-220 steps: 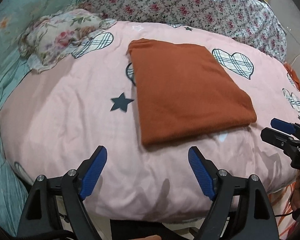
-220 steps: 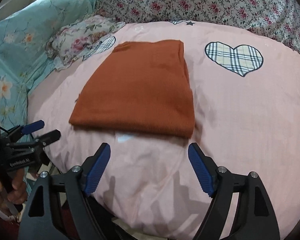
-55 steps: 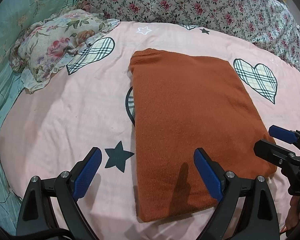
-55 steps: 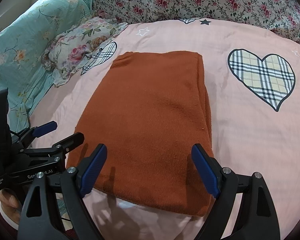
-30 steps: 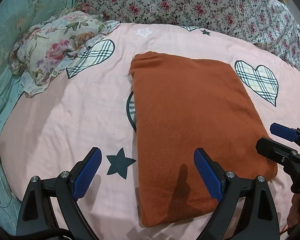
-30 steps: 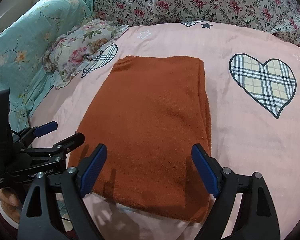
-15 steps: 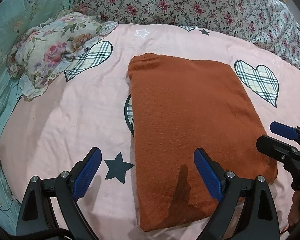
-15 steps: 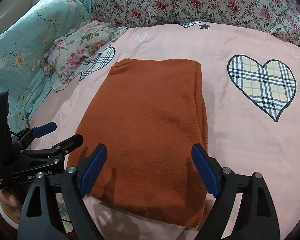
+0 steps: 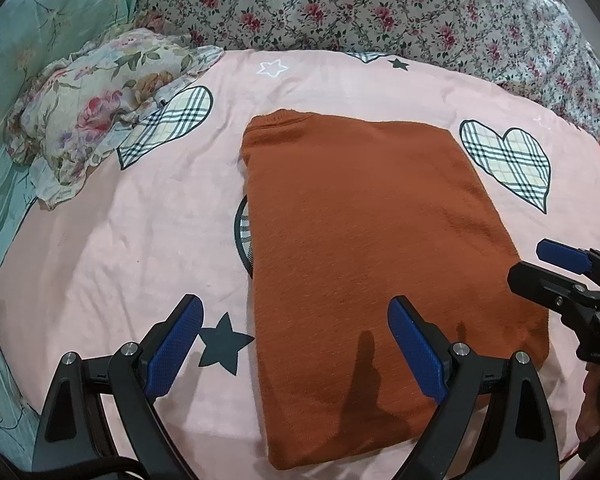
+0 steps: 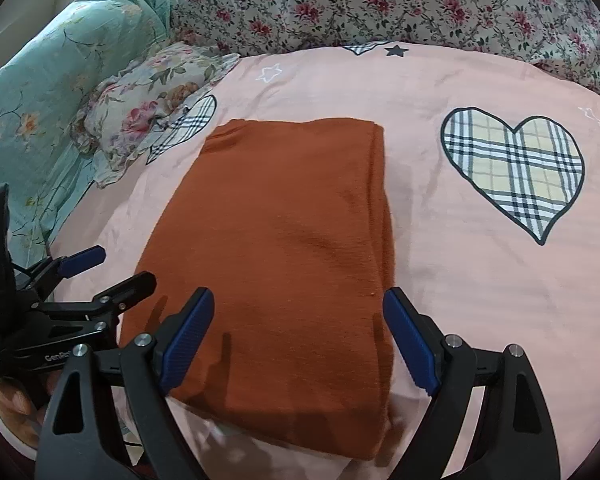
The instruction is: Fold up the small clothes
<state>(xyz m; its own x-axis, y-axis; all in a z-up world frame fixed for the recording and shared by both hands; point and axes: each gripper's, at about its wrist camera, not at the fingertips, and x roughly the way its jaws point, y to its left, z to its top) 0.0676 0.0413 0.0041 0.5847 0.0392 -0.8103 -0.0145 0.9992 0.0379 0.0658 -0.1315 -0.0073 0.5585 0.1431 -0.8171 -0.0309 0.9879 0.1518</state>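
A rust-orange knit garment, folded into a flat rectangle, lies on the pink bedspread; it also shows in the right wrist view. My left gripper is open and empty, hovering over the garment's near left part. My right gripper is open and empty over the garment's near right part. The right gripper shows at the right edge of the left wrist view. The left gripper shows at the left of the right wrist view.
A floral pillow lies at the far left on the spread. A floral quilt is heaped along the back. Teal bedding runs down the left side. The bed's near edge lies just below the garment.
Both grippers have moved slightly forward over the near end of the garment. The garment lies as before. Both grippers stay open.
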